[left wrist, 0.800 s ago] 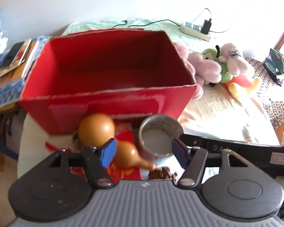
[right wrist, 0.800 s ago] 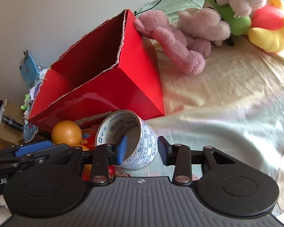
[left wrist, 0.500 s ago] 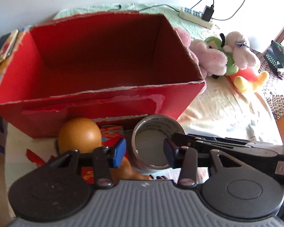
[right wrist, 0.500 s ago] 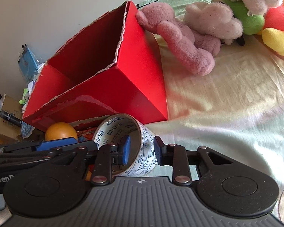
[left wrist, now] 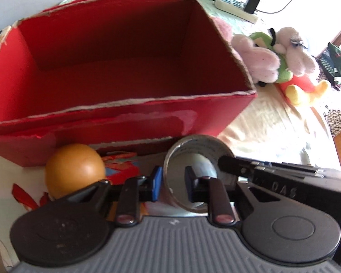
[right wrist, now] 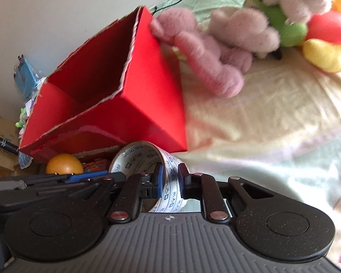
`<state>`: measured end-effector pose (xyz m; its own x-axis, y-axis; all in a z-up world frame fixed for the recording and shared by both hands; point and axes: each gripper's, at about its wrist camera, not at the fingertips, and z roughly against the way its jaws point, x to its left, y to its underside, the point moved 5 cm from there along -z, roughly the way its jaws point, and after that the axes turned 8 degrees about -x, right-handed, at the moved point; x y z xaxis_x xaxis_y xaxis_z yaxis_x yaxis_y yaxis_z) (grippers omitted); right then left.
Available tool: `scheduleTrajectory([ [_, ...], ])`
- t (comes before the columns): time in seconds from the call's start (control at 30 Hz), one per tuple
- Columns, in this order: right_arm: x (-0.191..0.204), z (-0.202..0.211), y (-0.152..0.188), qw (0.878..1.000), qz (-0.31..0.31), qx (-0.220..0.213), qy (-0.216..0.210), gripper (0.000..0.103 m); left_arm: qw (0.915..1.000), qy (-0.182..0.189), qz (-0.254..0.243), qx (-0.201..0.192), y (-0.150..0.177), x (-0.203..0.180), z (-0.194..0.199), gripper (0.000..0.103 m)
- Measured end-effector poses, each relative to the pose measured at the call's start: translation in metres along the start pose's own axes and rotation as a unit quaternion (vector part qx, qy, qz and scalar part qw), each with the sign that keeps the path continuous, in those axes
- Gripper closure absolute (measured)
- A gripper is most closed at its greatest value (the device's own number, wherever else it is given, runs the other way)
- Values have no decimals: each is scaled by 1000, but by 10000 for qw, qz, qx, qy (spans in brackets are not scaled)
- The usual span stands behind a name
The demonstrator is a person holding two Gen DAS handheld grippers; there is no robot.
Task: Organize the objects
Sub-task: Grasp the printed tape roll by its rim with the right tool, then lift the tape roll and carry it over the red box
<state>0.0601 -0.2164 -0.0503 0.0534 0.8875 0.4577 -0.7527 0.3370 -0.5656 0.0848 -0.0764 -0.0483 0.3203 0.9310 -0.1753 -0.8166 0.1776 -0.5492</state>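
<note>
Both tools, left (left wrist: 171, 180) and right (right wrist: 170, 180), nearly closed.

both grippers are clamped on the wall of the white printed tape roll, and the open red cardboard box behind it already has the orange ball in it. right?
Not quite. The orange ball lies outside the open red cardboard box, in front of its near wall; the left wrist view shows nothing inside. Both the left gripper and right gripper do grip the white printed tape roll.

A: What's different?
B: The right tool (right wrist: 170, 179) has closed its fingers onto the tape roll's (right wrist: 145, 159) wall.
A: And the left tool (left wrist: 171, 182)?
B: Narrowed too, straddling the roll's left edge.
</note>
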Motion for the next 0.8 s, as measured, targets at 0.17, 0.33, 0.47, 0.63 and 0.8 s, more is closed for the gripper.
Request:
scheduleTrajectory([
  [0.17,-23,25,-6,9996,39,-128,232,88,9995,292,-48,-64,-1,-27,-2,88],
  [0.33,-37,61,-23,9976,-27,-567,404,88,9970,607,-321,-351,-13,-64,11,89],
  [0.47,-35,93,-51,9928,79,-1139,361,88,9915,747,-577,-899,-34,-87,42,89],
  [0.63,-5,117,-96,9833,491,-1750,-42,88,9801,683,-650,-1746,-74,-92,88,89],
  [0.8,41,82,-138,9837,808,-1524,-513,89,9741,417,-477,-2169,-118,-58,108,89],
])
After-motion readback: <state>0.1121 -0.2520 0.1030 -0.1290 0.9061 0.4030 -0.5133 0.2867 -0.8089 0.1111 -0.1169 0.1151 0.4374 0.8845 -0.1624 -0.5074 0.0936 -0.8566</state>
